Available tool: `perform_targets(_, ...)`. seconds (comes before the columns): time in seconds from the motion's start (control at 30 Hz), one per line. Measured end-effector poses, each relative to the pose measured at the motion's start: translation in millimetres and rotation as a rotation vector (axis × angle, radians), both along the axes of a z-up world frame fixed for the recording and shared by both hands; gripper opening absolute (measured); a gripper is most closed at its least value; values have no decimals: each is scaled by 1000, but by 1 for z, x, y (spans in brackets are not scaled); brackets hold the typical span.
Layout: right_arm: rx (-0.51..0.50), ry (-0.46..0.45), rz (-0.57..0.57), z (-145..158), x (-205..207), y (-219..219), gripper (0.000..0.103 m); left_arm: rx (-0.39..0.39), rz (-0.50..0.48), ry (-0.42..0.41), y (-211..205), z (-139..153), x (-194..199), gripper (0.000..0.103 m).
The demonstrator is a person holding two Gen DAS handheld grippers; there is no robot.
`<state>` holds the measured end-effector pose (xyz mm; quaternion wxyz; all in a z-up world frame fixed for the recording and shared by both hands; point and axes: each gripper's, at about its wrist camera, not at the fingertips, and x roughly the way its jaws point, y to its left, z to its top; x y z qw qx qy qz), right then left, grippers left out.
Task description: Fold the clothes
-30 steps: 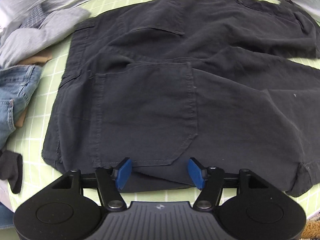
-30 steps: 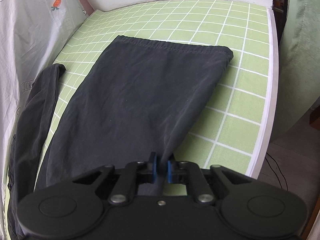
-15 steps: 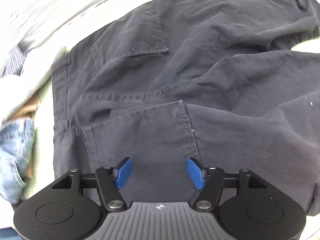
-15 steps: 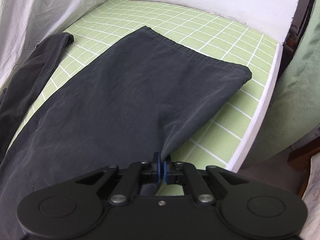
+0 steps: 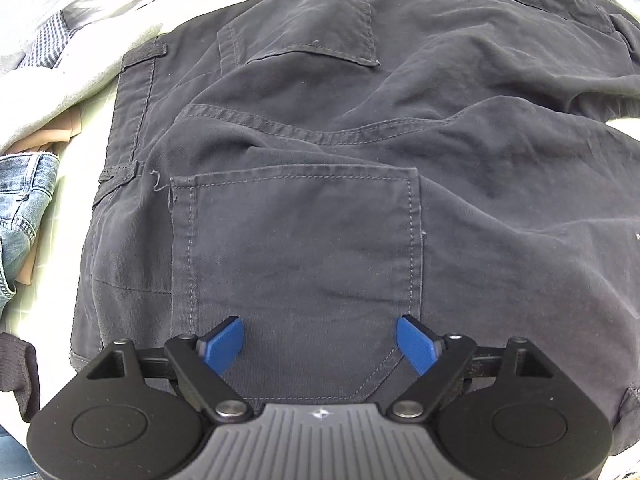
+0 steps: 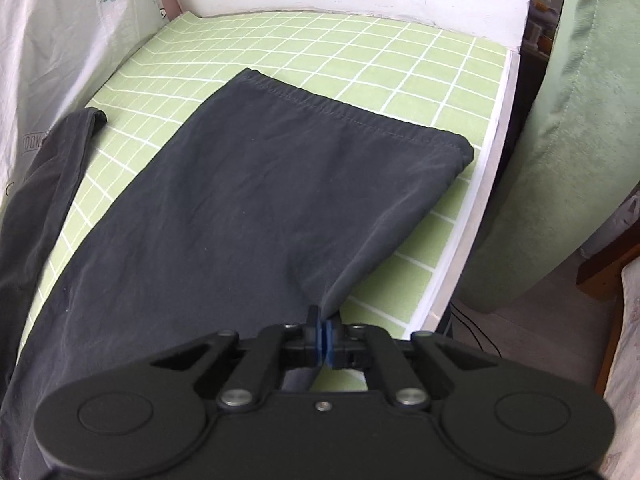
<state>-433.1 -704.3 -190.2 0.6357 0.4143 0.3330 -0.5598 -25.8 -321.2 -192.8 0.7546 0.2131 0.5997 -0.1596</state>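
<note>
Dark grey trousers [image 5: 340, 128] lie spread on a green checked mat, seat side up, with both back pockets showing. My left gripper [image 5: 320, 340] hovers close over the nearer back pocket [image 5: 300, 240]. Its jaws are opening, and the blue pads press on nothing. In the right wrist view one trouser leg [image 6: 260, 184] stretches away toward its hem near the mat's right edge. My right gripper [image 6: 322, 338] is shut on a pinch of that leg's near edge. The other leg [image 6: 44, 172] lies along the left.
A pile of other clothes sits left of the waistband: a grey garment [image 5: 60, 76], blue jeans [image 5: 24, 208] and a dark sock [image 5: 20, 376]. A white sheet [image 6: 52, 40] hangs at the mat's left, a green curtain [image 6: 580, 120] beyond the mat's right edge [image 6: 472, 208].
My left gripper has dropped closer to the back pocket and its jaws have spread wider. My right gripper pinched fully shut on the leg and dragged it toward the mat's right edge.
</note>
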Motion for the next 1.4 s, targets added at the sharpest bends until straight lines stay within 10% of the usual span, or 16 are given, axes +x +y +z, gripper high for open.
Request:
perform_targets(0.17, -20, 172, 62, 10, 25, 4, 9, -9, 36, 20, 4, 3, 4, 84)
perform_targets(0.33, -191, 267, 61, 43, 49, -9, 48, -42, 53, 6, 1, 18, 6, 84)
perform_targets(0.6, -246, 51, 203, 50, 108, -60, 53, -108, -11, -3, -45, 30, 24, 84)
perform_targets(0.73, -201, -95, 273, 49, 161, -97, 21, -73, -23, 14, -77, 18, 48, 84)
perform_targets(0.9, -175, -171, 336, 47, 229, -150, 13, -55, -102, 52, -114, 17, 86, 85)
perform_targets(1.13, -149, -212, 313, 25, 283, -199, 36, -26, -224, -35, -168, 36, 130, 84)
perform_targets(1.4, -117, -428, 130, 6, 281, -230, 50, -62, -57, 20, -176, 0, 140, 85)
